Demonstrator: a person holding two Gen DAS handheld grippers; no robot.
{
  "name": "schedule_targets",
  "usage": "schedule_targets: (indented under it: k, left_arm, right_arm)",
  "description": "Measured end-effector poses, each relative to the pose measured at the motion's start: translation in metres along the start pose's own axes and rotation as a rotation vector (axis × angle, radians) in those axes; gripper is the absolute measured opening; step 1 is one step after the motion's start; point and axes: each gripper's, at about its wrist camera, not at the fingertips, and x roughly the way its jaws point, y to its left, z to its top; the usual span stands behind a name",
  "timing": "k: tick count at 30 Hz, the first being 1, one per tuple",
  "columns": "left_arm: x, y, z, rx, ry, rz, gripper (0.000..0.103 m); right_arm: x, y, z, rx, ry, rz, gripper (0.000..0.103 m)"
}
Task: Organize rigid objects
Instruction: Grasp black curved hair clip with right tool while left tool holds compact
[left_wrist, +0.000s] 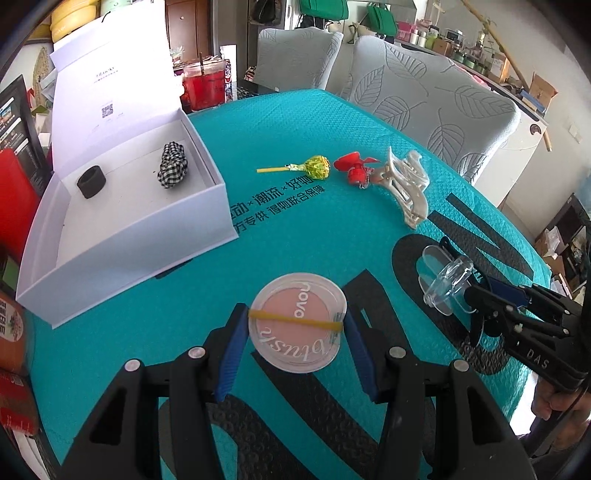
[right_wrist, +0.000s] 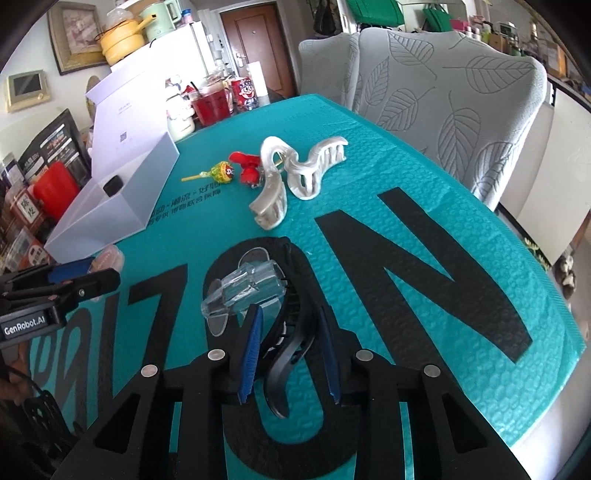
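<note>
Left wrist view: your left gripper (left_wrist: 295, 332) clamps the round blush compact (left_wrist: 297, 321) by its edges, over the teal mat (left_wrist: 332, 122). The open white box (left_wrist: 122, 206) stands to the left, holding a black ring (left_wrist: 91, 181) and a checked scrunchie (left_wrist: 173, 165).

Right wrist view: your right gripper (right_wrist: 290, 339) has a black hair clip (right_wrist: 291, 332) between its pads; whether they press it I cannot tell. A clear plastic piece (right_wrist: 247, 288) lies just ahead. Lollipop (right_wrist: 218, 172), red toy (right_wrist: 249, 168) and white claw clip (right_wrist: 291, 177) lie beyond.

The open box (left_wrist: 129, 206) sits left of the lollipop (left_wrist: 314, 167), with the hair claw (left_wrist: 406, 188) to its right.
</note>
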Motion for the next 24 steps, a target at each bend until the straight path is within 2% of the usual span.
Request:
schedule_targets:
  k: [1, 2, 6, 7, 9, 10, 12, 24]
  left_arm:
    - [-0.001, 0.000, -0.001, 0.000, -0.001, 0.000, 0.052]
    - [-0.002, -0.001, -0.003, 0.000, -0.002, 0.001, 0.052]
    - [-0.007, 0.000, -0.007, -0.007, -0.005, 0.004, 0.052]
    - [-0.007, 0.001, -0.008, -0.009, -0.006, 0.005, 0.052]
    - [-0.010, 0.001, -0.010, -0.012, -0.010, 0.009, 0.052]
    - [-0.011, 0.002, -0.010, -0.014, -0.013, 0.010, 0.052]
    - [-0.013, 0.003, -0.012, -0.016, -0.016, 0.011, 0.052]
    - [-0.026, 0.002, -0.017, -0.015, -0.041, 0.014, 0.052]
  right_arm:
    - [-0.001, 0.001, -0.001, -0.008, 0.007, -0.020, 0.048]
    - [-0.001, 0.003, -0.003, -0.024, 0.011, -0.050, 0.057]
    - [-0.002, 0.008, -0.012, -0.078, -0.002, -0.111, 0.057]
    - [-0.003, 0.007, -0.014, -0.076, -0.011, -0.113, 0.056]
    - [-0.004, 0.007, -0.015, -0.071, -0.014, -0.105, 0.043]
    - [-0.005, 0.008, -0.016, -0.074, -0.015, -0.110, 0.032]
    - [-0.006, 0.009, -0.017, -0.086, -0.020, -0.131, 0.026]
    - [-0.022, -0.003, -0.017, -0.011, -0.056, -0.135, 0.019]
